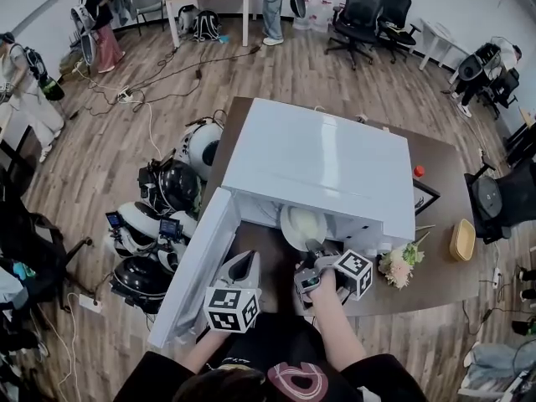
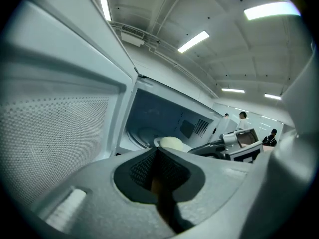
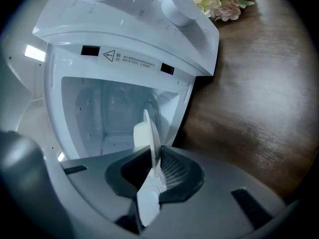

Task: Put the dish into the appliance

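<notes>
The dish and appliance are white, the table dark brown.

Left gripper jaws pressed together, nothing btwn them. Beyond: boxy white appliance w/ dark cavity, its white perforated door swung open at left. Pale round dish at cavity mouth, grey right gripper just beside it. People stand far back.

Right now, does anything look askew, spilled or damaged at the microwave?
Nothing stands out. The right gripper pinches the dish by its rim at the open mouth of the microwave. The door stands wide, and nothing is spilled on the table.
</notes>
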`<state>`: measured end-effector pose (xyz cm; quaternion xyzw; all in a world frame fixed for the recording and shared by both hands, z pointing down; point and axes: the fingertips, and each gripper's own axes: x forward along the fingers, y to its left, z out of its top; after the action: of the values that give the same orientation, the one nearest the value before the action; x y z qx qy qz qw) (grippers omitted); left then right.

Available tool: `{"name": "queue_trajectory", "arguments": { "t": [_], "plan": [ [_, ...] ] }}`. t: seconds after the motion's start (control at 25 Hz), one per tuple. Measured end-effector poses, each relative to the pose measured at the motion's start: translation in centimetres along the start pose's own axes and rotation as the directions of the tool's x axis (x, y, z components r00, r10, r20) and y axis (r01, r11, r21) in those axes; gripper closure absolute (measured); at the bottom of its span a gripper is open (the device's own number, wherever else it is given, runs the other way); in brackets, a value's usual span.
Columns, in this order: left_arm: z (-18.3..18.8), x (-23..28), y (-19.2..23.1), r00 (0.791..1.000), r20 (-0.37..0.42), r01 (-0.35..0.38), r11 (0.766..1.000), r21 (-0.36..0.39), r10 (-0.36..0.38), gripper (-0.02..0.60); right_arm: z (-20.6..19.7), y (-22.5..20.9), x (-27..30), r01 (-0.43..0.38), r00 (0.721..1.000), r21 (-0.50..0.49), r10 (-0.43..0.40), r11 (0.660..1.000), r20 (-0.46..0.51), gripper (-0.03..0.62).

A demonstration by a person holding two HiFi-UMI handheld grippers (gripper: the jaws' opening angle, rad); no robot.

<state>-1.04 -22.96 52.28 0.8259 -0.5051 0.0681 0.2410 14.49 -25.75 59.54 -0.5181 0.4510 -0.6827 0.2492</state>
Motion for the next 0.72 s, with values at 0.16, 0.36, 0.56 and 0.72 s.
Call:
{"name": "queue_trajectory", "arguments": {
  "t": [0.16,0.36,0.56,0.72],
  "plan": [
    [0.0,0.3,-0.1,1.000,-0.003,-0.007,1.000,0.004,0.007,0.574,0.2,0.5,0.5,0.009,1.000,-0.027,-0.009,1.000,0.000,0.537],
    [-0.2,0.5,0.3,0.999,-0.011,-0.039,0.999,-0.004,0.039,0.574,0.6,1.0,1.0,0.010,1.000,-0.066,-0.010,0.998,0.000,0.536],
    [-0.5,0.6,0.0,1.000,-0.016,-0.027,1.000,-0.006,0.027,0.574,0.5,1.2,1.5,-0.004,1.000,-0.040,0.004,0.999,0.000,0.536],
    [-0.5,0.8,0.1,0.999,-0.027,-0.030,0.999,-0.018,0.029,0.574,1.0,1.3,1.8,-0.011,1.000,-0.056,0.013,0.998,0.027,0.536]
  ]
}}
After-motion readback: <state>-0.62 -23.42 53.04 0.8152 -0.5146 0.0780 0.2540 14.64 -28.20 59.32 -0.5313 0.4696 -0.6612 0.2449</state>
